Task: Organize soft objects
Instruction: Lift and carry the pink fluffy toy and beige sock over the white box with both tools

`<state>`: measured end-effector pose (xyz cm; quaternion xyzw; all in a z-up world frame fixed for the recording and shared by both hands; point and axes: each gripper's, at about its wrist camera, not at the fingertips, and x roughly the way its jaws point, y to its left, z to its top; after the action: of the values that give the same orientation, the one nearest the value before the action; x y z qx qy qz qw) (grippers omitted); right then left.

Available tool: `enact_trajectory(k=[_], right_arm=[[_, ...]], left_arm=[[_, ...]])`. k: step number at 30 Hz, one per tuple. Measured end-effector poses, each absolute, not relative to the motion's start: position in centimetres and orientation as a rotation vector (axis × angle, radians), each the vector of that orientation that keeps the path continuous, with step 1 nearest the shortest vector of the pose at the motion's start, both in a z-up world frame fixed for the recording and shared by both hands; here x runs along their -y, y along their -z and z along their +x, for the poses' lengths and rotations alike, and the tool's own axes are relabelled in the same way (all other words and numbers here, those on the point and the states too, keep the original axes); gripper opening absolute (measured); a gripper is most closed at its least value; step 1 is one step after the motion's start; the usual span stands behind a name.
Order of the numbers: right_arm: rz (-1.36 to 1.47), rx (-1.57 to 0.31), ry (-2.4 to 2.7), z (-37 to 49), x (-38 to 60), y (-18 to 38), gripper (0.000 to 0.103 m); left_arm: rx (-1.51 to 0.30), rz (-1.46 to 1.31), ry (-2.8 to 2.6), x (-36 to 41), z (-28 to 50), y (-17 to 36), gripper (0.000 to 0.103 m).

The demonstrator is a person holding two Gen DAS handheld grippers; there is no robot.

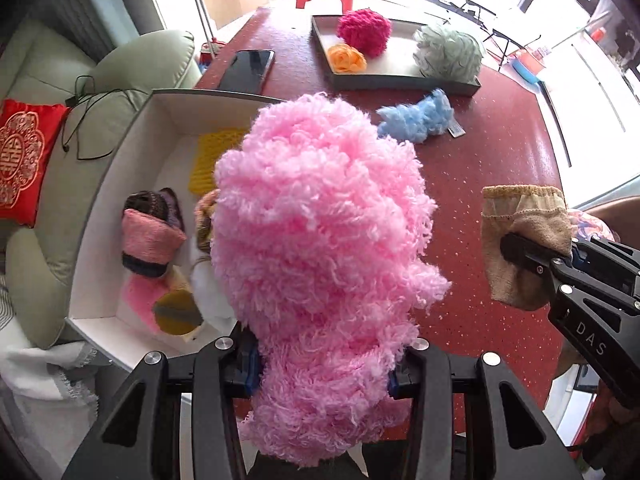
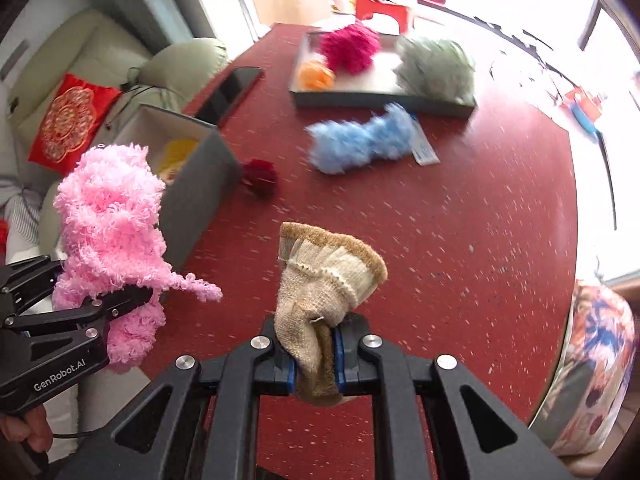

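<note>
Pink fluff is filling the left wrist view: the left tool is pinching a shaggy pink mitt low on its body, so its bulk is hanging clear above the red counter, beside the white box that is already holding knitted and woolly pieces, probably its destination. Farther off, a grey tray is carrying a magenta pompom, an orange flower and a pale green puff, while a blue fluffy piece is lying loose on the counter just in front of the tray, still unsorted. At the right edge the right tool is gripping a beige sock. Turning to the right wrist view, the right tool is clamping that sock by its foot end, so the ribbed, brown-trimmed cuff is standing up off the counter. To the left, the pink mitt is looking curly, loose and bulky in the left tool, next to the box.
</note>
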<state>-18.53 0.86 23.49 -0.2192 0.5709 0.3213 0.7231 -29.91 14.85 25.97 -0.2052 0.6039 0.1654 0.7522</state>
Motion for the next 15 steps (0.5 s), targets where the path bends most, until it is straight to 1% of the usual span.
enact_trajectory(k=[3,10,15], right_arm=[[-0.532,-1.225,-0.771,-20.3,-3.6,-24.5,0.014],[-0.601,-1.188,-0.890,-23.9,-8.6,-25.6,0.014],[-0.595,-1.184,-0.958,-25.5,-11.3,-26.0,0.014]], left_arm=[[-1.295,-0.458,-0.414,-16.0,-33.3,-27.9,0.045],[-1.280,-0.551,-0.527,-21.8,-38.3,-26.0,0.045],[-1.267,-0.600,-0.574,-24.3,-40.1,-25.1,0.045]])
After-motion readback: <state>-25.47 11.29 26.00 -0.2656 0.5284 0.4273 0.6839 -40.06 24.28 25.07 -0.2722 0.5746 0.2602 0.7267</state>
